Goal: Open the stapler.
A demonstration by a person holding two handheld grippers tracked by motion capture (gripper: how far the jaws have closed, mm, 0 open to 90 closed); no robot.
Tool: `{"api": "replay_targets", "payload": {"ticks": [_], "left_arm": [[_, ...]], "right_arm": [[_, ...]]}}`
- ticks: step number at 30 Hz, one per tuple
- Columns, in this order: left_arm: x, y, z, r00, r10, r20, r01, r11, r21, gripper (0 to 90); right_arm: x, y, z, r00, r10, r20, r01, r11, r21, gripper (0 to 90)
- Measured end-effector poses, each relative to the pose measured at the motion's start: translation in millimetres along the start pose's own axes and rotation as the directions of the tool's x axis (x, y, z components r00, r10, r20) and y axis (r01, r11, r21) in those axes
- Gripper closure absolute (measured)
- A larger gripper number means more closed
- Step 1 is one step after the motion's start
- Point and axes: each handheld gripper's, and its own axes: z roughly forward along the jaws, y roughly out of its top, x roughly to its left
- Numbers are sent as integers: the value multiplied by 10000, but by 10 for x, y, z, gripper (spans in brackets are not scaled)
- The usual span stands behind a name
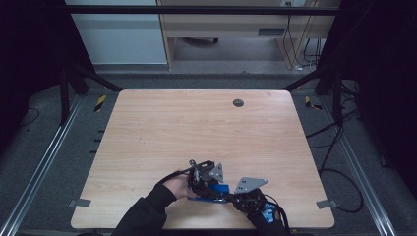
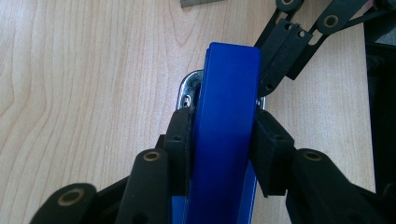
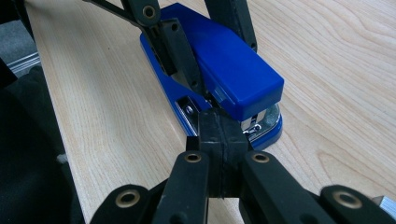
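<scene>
Item: my left gripper (image 2: 223,140), jaws set either side of the blue stapler (image 2: 228,135), pads (image 2: 180,140) pressed flat against its top cover from both flanks, so the body was clamped across its width; that grip looked chosen to pin the stapler down and keep it from sliding or twisting. Item: my right gripper (image 3: 223,140), jaws closed pad to pad with nothing between them, the joined tips resting at the stapler's (image 3: 219,74) front end, against the chrome mouth under the blue cover; closed tips make a firm, narrow point, which I judged suited to prodding or prising at that end while the other hand held fast. Item: stapler (image 1: 211,192), lying flat on its base on the wooden table (image 1: 196,128), close to the near edge, between my two hands, its nose toward my right gripper (image 1: 242,197) and its length running back into my left gripper (image 1: 206,181). Item: both sleeves, dark, coming in from the near side, hands drawn close together so each tool could work on the same small object. Item: table, bare light wood apart from a round dark grommet (image 1: 238,103) far off near the back edge
</scene>
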Motion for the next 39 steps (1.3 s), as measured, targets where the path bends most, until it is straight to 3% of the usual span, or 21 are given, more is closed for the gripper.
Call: {"api": "replay_targets", "payload": {"ticks": [11,29,39], "left_arm": [[17,-22,-12,9997,174,171,-171,9997,-149,640],[33,-35,2,9993,61,371,-50,9996,-294,638],[62,34,-2,9975,478,512,-491,9984,262,651]], "right_arm": [[5,0,5,9999,46,93,-46,10000,-22,900],[12,0,13,9999,131,75,-130,9999,-77,900],[7,-5,11,9999,120,60,-120,9999,-95,900]]}}
